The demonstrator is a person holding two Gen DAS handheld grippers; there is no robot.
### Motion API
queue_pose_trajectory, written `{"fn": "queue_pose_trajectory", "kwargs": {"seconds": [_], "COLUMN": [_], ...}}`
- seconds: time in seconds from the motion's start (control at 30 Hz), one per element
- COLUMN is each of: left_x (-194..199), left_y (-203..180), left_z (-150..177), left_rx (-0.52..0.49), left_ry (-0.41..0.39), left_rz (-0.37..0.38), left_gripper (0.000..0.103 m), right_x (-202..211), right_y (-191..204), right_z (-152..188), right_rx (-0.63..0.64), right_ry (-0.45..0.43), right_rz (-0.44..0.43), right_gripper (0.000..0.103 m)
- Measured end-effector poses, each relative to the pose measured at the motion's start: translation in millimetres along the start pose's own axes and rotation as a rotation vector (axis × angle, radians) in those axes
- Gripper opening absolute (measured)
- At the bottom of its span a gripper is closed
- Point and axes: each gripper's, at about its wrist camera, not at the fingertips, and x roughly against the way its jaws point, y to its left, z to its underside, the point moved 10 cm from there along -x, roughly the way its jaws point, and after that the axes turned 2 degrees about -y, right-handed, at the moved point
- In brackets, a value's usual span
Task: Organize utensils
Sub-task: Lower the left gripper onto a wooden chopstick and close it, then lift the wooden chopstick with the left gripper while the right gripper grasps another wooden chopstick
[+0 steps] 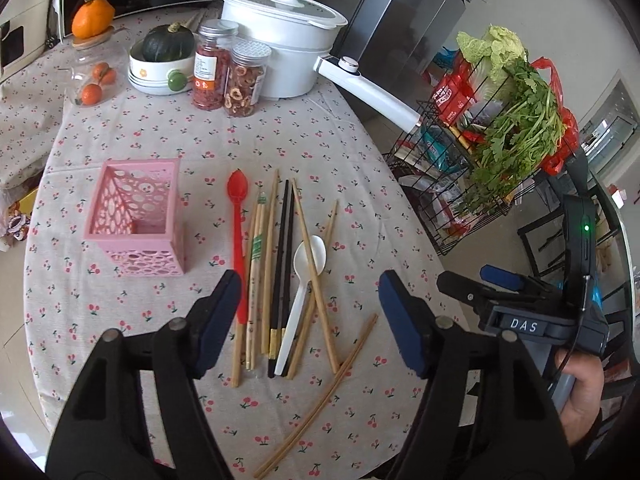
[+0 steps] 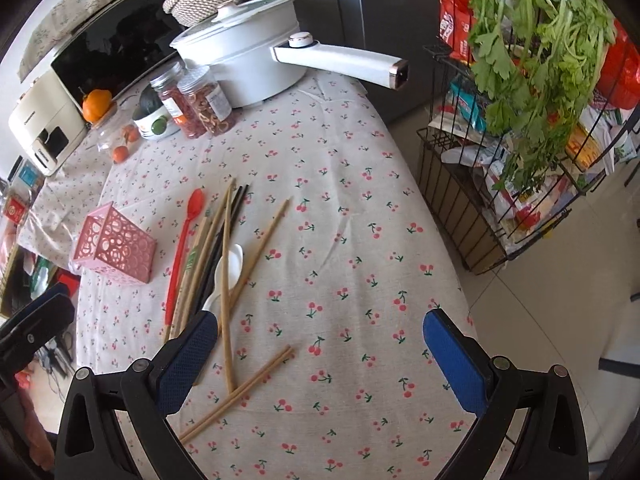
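Note:
A pink perforated holder (image 1: 138,220) stands empty on the cherry-print tablecloth; it also shows in the right wrist view (image 2: 116,250). Right of it lie a red spoon (image 1: 239,232), a white spoon (image 1: 306,284), black chopsticks (image 1: 283,264) and several wooden chopsticks (image 1: 266,256), loosely piled. A separate wooden pair (image 1: 324,404) lies nearer the table's front edge. My left gripper (image 1: 310,322) is open and empty, above the near ends of the pile. My right gripper (image 2: 320,356) is open and empty, above the cloth right of the pile (image 2: 224,256); it also shows in the left wrist view (image 1: 480,284).
At the back stand a white pot (image 1: 284,36) with a long handle (image 1: 372,92), two jars (image 1: 228,68), a bowl with a green squash (image 1: 162,62) and oranges (image 1: 94,84). A black wire rack (image 1: 480,152) with greens stands right of the table.

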Motion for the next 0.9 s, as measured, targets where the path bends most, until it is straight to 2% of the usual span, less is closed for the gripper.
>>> {"fn": "queue_pose_trajectory", "kwargs": {"seconds": [0.13,0.2,0.33,0.57,0.6,0.7,0.77,0.9], "left_x": [-50.8,-75.0,-106.2,-146.6,-150.0,-157.0,-154.4,-137.3], "left_y": [-10.5,-8.4,-1.4,8.6,10.6,14.9,15.0,10.8], "left_z": [-6.3,-6.6,-11.5,-13.0,-12.7,-13.1,-13.8,-14.4], "left_rx": [0.015,0.039,0.086,0.125,0.14,0.188,0.186,0.117], "left_ry": [0.069,0.104,0.117,0.185,0.191,0.201,0.191,0.17], "left_rz": [-0.011,-0.031,-0.064,-0.125,-0.124,-0.091,-0.075,-0.058], "left_gripper": [0.046,0.031,0.027,0.026,0.024,0.007,0.007,0.007], "right_x": [-1.7,1.1,3.5,-3.4,-4.6,-8.8,-11.4,-17.5], "right_y": [-17.7,-21.3,-23.1,-20.9,-20.6,-20.0,-19.7,-17.6], "right_z": [-1.2,-2.5,-3.3,-1.8,-2.1,-1.3,-0.4,1.6], "right_rx": [-0.054,-0.066,-0.059,-0.028,-0.025,-0.019,-0.017,-0.005], "right_ry": [0.013,0.008,0.005,0.025,0.026,0.038,0.045,0.059], "right_rz": [-0.002,-0.008,-0.011,-0.005,-0.003,0.005,0.008,0.021], "right_gripper": [0.103,0.103,0.103,0.103,0.103,0.103,0.103,0.103]}}
